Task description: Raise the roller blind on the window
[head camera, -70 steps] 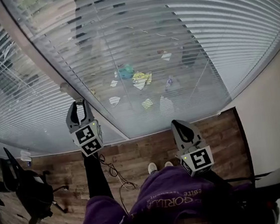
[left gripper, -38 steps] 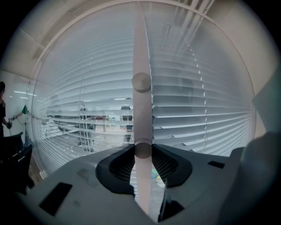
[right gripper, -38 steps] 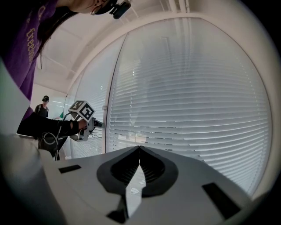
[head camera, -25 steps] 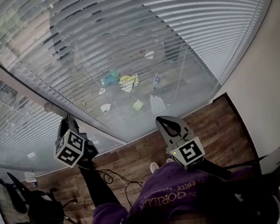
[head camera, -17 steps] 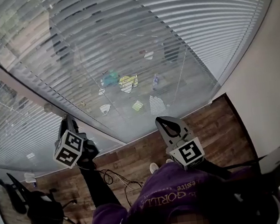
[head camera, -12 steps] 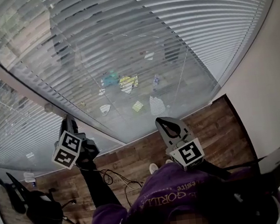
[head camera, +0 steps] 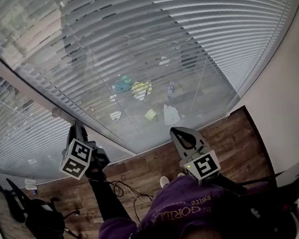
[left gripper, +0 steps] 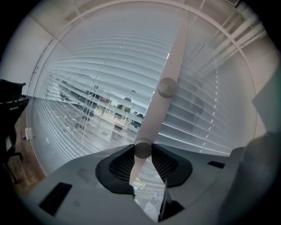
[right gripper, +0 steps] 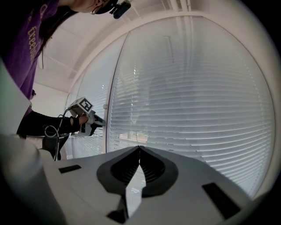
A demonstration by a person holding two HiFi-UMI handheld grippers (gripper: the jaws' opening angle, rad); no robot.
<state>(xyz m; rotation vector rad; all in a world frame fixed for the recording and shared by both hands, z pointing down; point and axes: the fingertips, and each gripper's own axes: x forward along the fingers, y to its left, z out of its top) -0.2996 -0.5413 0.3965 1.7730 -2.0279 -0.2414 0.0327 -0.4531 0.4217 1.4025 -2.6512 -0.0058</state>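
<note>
White slatted blinds [head camera: 183,42] hang lowered behind the glass on both sides of a pale window post [head camera: 22,85]. The post carries two round knobs; the upper knob [left gripper: 166,87] is free. My left gripper [head camera: 77,127] is up against the post, and in the left gripper view it [left gripper: 142,154] is shut on the lower knob [left gripper: 142,148]. My right gripper [head camera: 177,132] hangs shut and empty in front of the right pane, away from the glass; in its own view its jaws [right gripper: 139,148] meet at the tips. The left gripper [right gripper: 102,123] also shows there, at the post.
A white wall [head camera: 290,84] closes the right side. A black office chair [head camera: 37,220] stands at lower left and cables [head camera: 123,191] lie on the wood floor [head camera: 144,168] under the window. Coloured items [head camera: 135,88] show through the slats.
The left gripper, open at the post 2.8 s ago, has closed on the knob, and its marker cube has since turned a little. The right gripper has barely moved.
</note>
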